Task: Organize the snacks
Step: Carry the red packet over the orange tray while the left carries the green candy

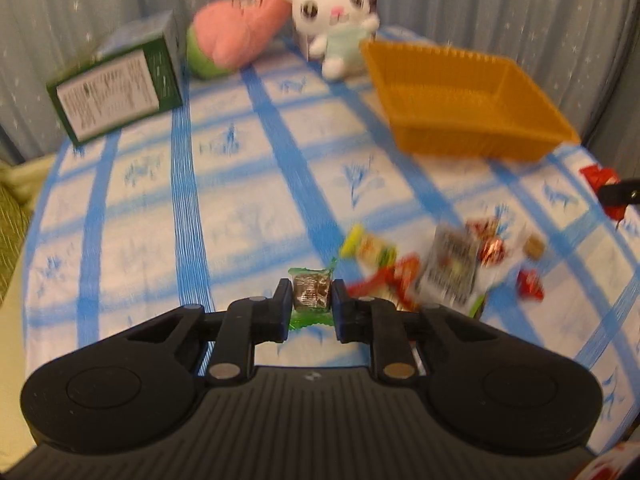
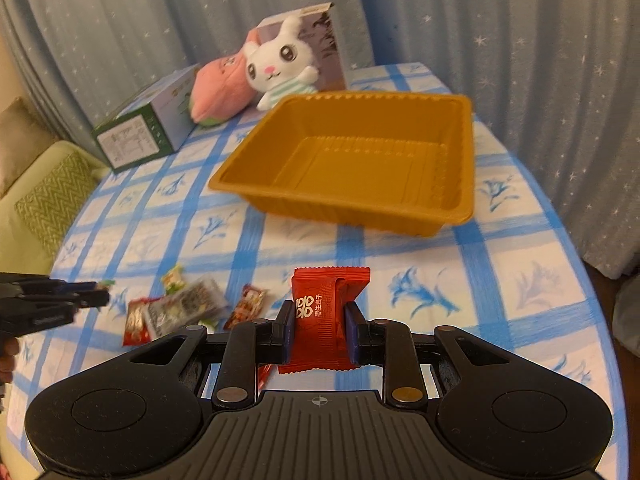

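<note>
Small brown foil candy in green wrapper (image 1: 312, 294) being clamped by left gripper (image 1: 311, 304), red crinkled plastic candy packet (image 2: 324, 322) by right gripper (image 2: 319, 330); both being carried, likely toward empty orange ribbed plastic tray (image 2: 460, 204). Remaining snack pile (image 2: 180, 308) being left on blue checked tablecloth (image 2: 520, 320).

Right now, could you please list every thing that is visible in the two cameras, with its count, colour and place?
tray: 1, orange, empty, table middle
red candy: 1, red, in right gripper
green candy: 1, green wrapper, in left gripper
loose snacks: several, mixed colours, on cloth, exact count unclear
rabbit toy: 1, white, table's far end
pink plush: 1, pink, beside rabbit
green box: 1, green and white, far left
tablecloth: 1, blue and white check
left gripper: 1, black, shut
right gripper: 1, black, shut
</note>
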{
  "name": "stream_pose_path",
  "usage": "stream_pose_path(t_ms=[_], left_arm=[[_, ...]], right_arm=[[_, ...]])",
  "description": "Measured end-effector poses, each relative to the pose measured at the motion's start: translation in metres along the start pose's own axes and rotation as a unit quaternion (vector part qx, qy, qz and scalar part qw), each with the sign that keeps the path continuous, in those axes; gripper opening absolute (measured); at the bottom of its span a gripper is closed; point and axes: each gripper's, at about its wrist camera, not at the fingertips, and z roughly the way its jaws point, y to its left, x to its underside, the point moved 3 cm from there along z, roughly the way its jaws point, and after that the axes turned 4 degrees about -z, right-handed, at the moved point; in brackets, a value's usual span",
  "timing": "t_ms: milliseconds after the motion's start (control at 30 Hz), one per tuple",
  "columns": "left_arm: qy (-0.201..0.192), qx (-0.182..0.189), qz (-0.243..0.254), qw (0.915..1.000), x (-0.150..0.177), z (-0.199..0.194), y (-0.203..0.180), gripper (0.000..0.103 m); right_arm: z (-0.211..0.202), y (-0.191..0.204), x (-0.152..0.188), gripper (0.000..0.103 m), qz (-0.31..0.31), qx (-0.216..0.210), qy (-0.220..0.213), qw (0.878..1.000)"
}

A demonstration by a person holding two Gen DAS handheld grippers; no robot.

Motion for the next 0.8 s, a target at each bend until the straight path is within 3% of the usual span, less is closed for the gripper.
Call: stream_pose_path(t_ms=[400, 600, 800], left_arm=[[-0.069, 0.026, 0.022, 0.997, -0.096, -0.001, -0.058, 0.019], [-0.071, 0.048, 0.028, 0.9959, -0.136, 0.027, -0.097, 0.019], [-0.05, 0.059, 0.044, 0.996, -0.163, 0.07, -0.132, 0.019]], right_arm=[[0.005, -0.04, -0.065, 0.026, 0.014, -0.008, -0.039, 0.999], [0.024, -0.055, -0.094, 0.026, 0.019, -0.012, -0.045, 0.999], [0.051, -0.068, -0.111, 0.026, 0.028, -0.006, -0.039, 0.999]])
